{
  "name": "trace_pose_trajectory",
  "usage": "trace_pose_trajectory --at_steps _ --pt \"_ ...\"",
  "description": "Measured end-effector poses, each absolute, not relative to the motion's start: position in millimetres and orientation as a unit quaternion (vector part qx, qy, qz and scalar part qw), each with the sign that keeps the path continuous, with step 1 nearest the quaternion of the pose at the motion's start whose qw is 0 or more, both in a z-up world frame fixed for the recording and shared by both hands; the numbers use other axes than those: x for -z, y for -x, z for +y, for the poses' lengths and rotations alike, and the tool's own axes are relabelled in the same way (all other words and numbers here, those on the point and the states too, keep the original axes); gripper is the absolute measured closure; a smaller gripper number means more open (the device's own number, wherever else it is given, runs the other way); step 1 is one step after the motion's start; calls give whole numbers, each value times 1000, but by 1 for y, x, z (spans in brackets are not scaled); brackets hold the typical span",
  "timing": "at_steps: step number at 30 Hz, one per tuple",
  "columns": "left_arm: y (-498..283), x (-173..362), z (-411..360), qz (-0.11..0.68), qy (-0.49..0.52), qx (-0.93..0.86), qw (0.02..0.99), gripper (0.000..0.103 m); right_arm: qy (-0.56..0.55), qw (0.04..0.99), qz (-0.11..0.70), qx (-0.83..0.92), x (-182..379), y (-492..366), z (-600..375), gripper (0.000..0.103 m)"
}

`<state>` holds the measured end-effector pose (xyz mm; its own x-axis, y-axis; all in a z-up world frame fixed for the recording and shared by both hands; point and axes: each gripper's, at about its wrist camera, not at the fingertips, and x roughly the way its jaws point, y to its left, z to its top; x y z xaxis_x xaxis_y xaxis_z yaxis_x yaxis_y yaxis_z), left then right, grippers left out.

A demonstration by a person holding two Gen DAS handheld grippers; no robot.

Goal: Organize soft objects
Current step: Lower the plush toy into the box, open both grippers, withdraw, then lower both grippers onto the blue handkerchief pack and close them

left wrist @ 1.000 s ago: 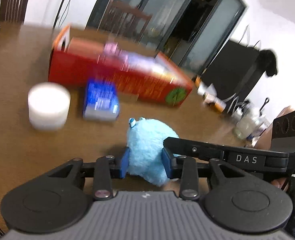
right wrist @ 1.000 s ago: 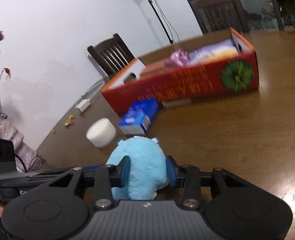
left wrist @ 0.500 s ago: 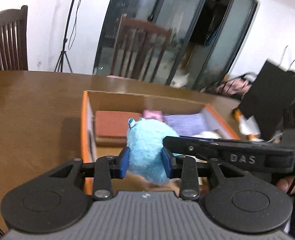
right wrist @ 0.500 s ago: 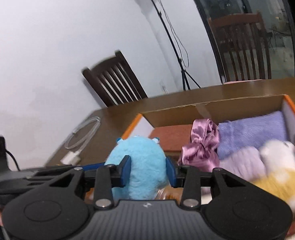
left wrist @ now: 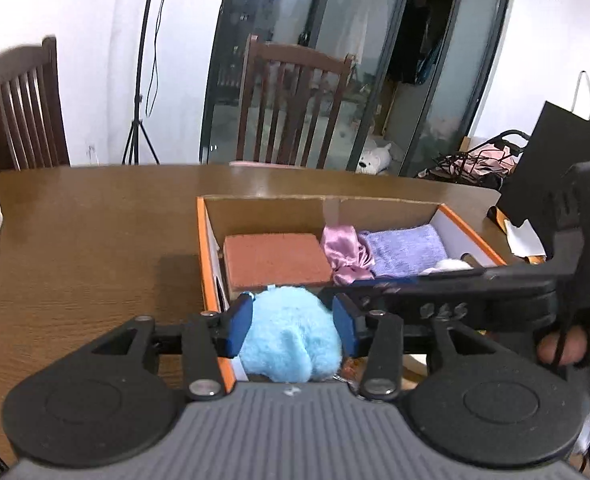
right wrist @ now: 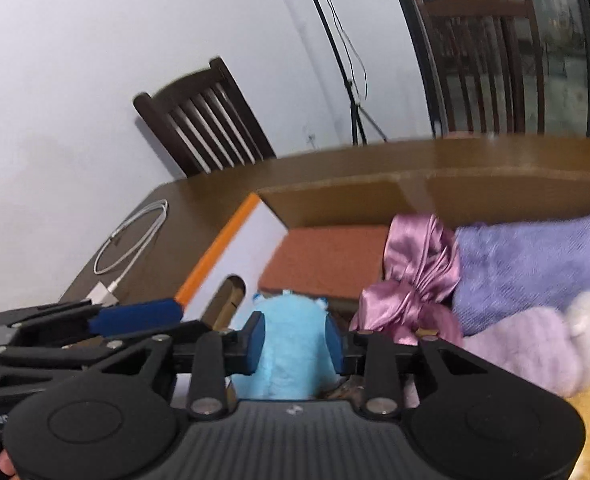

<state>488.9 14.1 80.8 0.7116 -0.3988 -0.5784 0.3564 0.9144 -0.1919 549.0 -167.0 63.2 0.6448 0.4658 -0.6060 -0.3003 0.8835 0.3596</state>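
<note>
Both tools pinch one blue plush over the box's near corner.

Left wrist view: the left tool [left wrist: 291,322] grips the blue plush [left wrist: 289,334] just ahead, above the box [left wrist: 207,264] rim; released early, it could catch that rim.
Right wrist view: the right tool [right wrist: 293,342] clamps the same plush [right wrist: 289,354]; uneven release may drag it sideways.

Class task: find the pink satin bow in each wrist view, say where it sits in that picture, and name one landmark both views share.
Left wrist: pink satin bow sits right of centre, inside the box, between the red pad and the purple towel.
Right wrist: bow is right of centre, same neighbours.
Shared landmark: blue plush.
</note>
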Motion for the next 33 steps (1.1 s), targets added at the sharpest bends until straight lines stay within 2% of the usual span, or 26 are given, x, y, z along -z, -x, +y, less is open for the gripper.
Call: trace_pose_trajectory --at_steps 3,7,10,14,18,24,28,33 --pt "-470 -95 20 307 27 198 930 52 -98 912 336 -213 -88 -532 -177 61" --pt "-432 -111 26 279 13 181 943 34 -77 929 299 -206 -118 -495 -202 50" --pt "-397 -116 36 263 17 172 949 21 -55 941 276 -188 -133 -458 -227 49" --pt "-368 -123 42 258 30 166 951 20 -23 956 250 -149 -144 -411 -261 43" --pt "-346 -134 39 243 23 161 956 19 -49 961 235 -134 -156 -381 -286 43" --pt "-301 -138 35 222 14 149 963 15 -36 968 200 -147 -164 -333 -280 36" --pt "-259 -120 34 214 1 144 966 6 -32 967 193 -165 -145 -293 -279 31" --pt "-210 -88 35 219 17 134 966 5 -27 960 220 -174 -108 -245 -275 30"
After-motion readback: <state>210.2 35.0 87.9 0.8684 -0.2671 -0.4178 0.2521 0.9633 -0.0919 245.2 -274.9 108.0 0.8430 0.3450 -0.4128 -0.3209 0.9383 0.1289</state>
